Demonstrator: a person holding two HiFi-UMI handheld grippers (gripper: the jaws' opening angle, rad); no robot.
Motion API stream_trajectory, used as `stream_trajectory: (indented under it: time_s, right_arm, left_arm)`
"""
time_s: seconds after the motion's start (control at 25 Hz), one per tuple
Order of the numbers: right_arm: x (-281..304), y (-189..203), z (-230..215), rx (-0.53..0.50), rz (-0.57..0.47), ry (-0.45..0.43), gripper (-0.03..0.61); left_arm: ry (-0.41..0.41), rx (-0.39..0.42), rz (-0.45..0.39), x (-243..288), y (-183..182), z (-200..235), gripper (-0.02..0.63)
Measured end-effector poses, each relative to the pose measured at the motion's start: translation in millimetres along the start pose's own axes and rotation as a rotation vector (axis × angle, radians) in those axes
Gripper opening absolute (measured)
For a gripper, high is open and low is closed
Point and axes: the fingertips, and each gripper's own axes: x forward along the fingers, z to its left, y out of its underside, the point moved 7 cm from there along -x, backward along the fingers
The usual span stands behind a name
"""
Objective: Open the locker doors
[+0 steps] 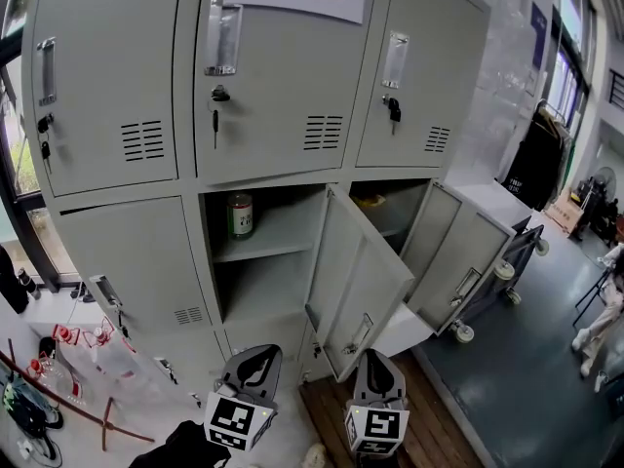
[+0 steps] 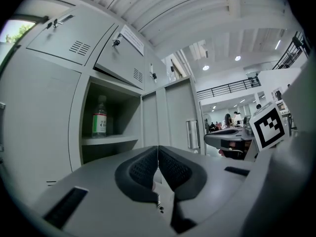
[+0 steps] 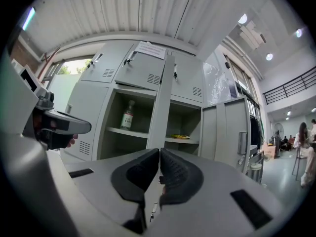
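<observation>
Grey metal locker doors, in two rows. The lower middle door (image 1: 363, 271) and the lower right door (image 1: 466, 257) stand swung wide open toward the right. The lower left door (image 1: 132, 261) and the three upper doors (image 1: 278, 76) are shut.

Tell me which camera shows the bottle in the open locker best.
The left gripper view: the bottle stands side-on, largest, green label visible. The right gripper view shows the bottle smaller; the head view foreshortens the bottle from above.
</observation>
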Motion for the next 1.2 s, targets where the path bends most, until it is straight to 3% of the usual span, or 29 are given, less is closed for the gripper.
stream_trajectory:
  time_s: [1.2]
  right_arm:
    - [30.5,11.8,-79.2,0.023,0.006,0.019,0.015]
  left_arm:
    - [0.0,-0.015,0.029,72.8,-0.2,-38.5,0.025]
